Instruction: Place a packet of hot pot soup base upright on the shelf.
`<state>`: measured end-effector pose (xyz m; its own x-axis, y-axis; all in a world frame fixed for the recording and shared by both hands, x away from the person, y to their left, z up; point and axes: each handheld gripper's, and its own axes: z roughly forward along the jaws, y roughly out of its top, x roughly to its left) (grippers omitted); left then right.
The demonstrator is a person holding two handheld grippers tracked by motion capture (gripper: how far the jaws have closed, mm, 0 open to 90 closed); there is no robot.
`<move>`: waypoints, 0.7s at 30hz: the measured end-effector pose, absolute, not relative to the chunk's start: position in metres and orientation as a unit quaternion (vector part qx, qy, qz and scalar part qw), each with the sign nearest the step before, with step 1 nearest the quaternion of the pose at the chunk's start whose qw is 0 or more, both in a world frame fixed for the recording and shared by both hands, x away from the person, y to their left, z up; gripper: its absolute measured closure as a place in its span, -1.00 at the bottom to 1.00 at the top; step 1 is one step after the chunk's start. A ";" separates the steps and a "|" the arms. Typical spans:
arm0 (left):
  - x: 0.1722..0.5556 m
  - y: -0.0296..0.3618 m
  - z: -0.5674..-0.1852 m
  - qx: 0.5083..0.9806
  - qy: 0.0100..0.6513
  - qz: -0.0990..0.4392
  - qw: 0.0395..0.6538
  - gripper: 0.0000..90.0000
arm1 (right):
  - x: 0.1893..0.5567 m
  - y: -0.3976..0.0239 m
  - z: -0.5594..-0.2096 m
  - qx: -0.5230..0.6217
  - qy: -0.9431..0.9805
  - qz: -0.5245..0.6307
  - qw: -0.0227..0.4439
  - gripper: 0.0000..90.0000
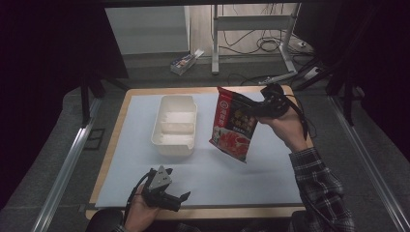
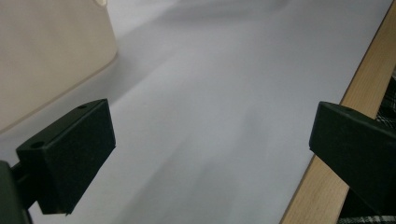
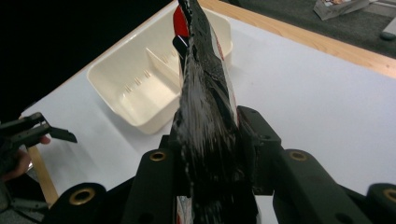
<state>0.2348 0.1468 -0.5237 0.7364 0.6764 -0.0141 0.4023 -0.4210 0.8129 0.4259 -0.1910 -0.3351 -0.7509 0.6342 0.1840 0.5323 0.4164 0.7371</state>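
Left gripper (image 1: 170,198) idle, jaws wide, empty; right gripper (image 1: 256,110) clamps red pouch (image 1: 233,126) hanging lengthwise, cream tray (image 1: 175,126) just to its left

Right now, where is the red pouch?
In the high view, the red pouch hangs above the table's right half, clamped by the right hand-held gripper, right of the cream tray.
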 end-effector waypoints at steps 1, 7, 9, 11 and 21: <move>0.234 0.147 -0.524 0.827 0.325 0.162 0.430 -1.00 | 0.427 -0.188 -0.334 0.346 0.839 0.415 0.061 0.52; 0.231 0.150 -0.524 0.827 0.322 0.171 0.428 -1.00 | 0.435 -0.173 -0.329 0.338 0.838 0.424 0.055 0.51; 0.231 0.151 -0.524 0.827 0.321 0.172 0.428 -1.00 | 0.439 -0.168 -0.328 0.338 0.836 0.429 0.050 0.51; 0.230 0.151 -0.524 0.826 0.322 0.173 0.429 -1.00 | 0.443 -0.163 -0.327 0.338 0.834 0.433 0.048 0.51; 0.230 0.151 -0.524 0.828 0.319 0.177 0.427 -1.00 | 0.462 -0.136 -0.322 0.339 0.827 0.446 0.039 0.51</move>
